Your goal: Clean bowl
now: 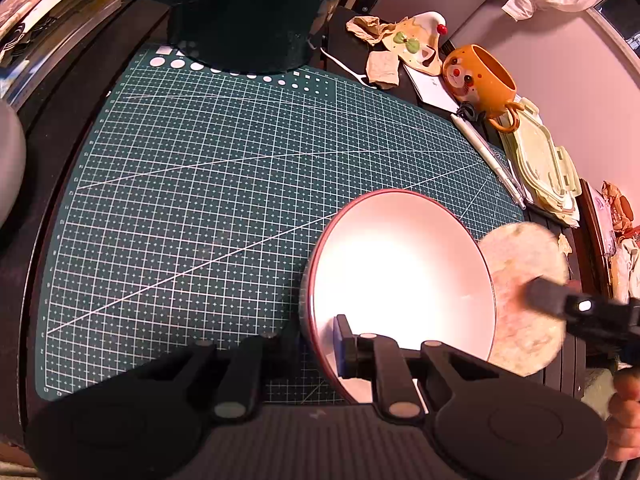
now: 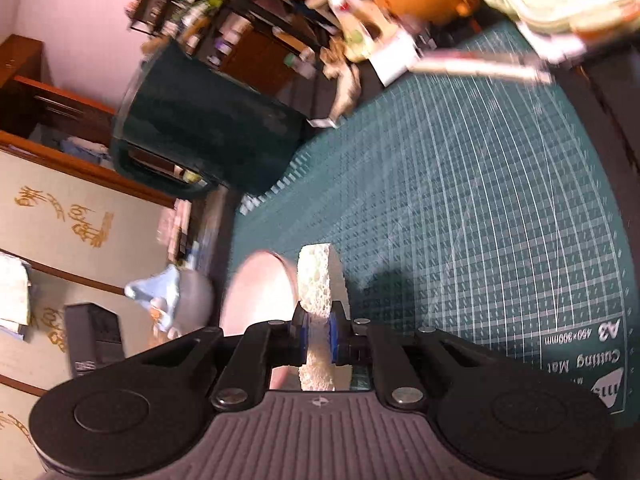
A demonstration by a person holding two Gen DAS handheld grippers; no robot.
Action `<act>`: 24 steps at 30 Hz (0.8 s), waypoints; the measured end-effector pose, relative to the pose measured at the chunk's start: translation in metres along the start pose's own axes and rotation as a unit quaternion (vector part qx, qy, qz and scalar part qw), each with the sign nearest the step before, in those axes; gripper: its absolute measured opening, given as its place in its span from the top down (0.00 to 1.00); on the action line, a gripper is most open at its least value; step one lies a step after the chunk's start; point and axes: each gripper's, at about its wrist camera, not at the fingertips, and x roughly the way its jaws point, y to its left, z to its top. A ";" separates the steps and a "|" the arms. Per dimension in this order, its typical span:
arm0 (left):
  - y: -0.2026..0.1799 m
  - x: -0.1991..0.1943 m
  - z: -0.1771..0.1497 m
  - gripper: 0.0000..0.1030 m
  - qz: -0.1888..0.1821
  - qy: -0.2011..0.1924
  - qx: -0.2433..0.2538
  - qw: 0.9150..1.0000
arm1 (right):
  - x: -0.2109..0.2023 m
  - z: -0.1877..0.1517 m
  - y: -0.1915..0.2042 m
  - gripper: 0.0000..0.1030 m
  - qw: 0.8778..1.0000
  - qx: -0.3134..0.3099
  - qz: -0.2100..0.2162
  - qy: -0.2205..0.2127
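A white bowl (image 1: 400,276) with a red rim is held tilted above the green cutting mat (image 1: 220,184). My left gripper (image 1: 320,344) is shut on its near rim, one blue pad inside the bowl. A round pale sponge (image 1: 520,296) sits just right of the bowl's rim, outside it, pinched by my right gripper (image 1: 560,300). In the right wrist view my right gripper (image 2: 320,336) is shut on the sponge (image 2: 318,280), seen edge-on, with the bowl (image 2: 260,292) blurred just to its left.
A dark green jug (image 1: 240,12) stands at the mat's far edge. An orange animal mug (image 1: 480,80), a pen (image 1: 488,156), a pale green container lid (image 1: 540,164) and crumpled paper (image 1: 380,52) line the right side. A grey round object (image 1: 10,160) sits left.
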 end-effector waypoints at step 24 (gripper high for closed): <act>-0.001 0.004 0.003 0.86 0.001 0.000 0.003 1.000 | 0.001 -0.004 0.006 0.91 1.000 -0.012 -0.005 0.004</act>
